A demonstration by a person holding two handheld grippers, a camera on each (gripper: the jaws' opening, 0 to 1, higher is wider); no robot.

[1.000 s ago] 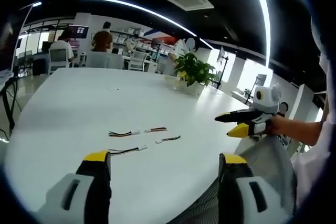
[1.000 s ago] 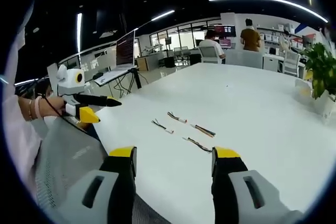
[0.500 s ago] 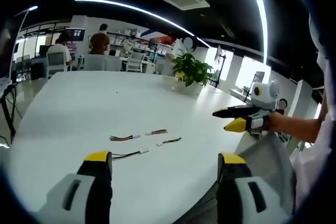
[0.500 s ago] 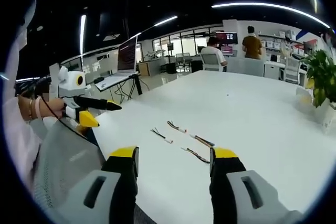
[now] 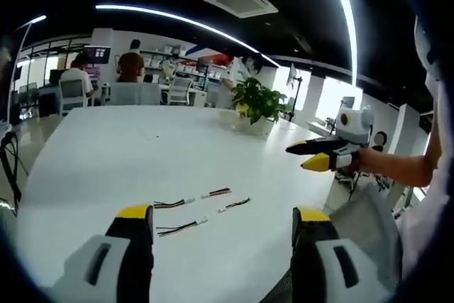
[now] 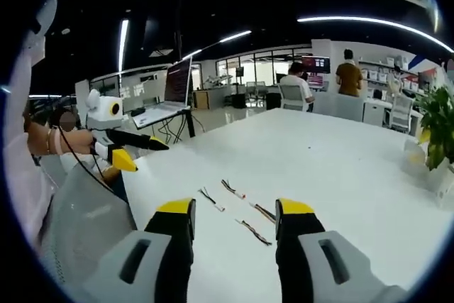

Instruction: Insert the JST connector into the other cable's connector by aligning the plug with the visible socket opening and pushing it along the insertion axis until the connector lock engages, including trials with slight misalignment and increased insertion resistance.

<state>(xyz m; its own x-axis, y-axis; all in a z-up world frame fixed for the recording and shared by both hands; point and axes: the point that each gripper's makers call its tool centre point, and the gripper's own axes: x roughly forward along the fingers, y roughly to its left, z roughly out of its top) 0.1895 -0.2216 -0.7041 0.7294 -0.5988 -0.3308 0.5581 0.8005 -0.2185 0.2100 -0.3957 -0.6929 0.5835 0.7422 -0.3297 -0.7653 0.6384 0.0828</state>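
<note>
Both grippers have lifted slightly higher, jaws still apart and empty: left gripper (image 5: 221,219), right gripper (image 6: 234,208). The JST cables (image 5: 202,207) lie loose near the table's (image 5: 106,140) near edge. A descent from here could nudge these light wires out of line.

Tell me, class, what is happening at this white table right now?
A person holds a claw in each hand above a white table, and neither claw grips anything. The left claw and the right claw both stand open. Four short cables lie loose on the table: in the left gripper view, one beside another, a third and a fourth nearer. None is plugged into another yet. A potted plant stands further back.
</note>
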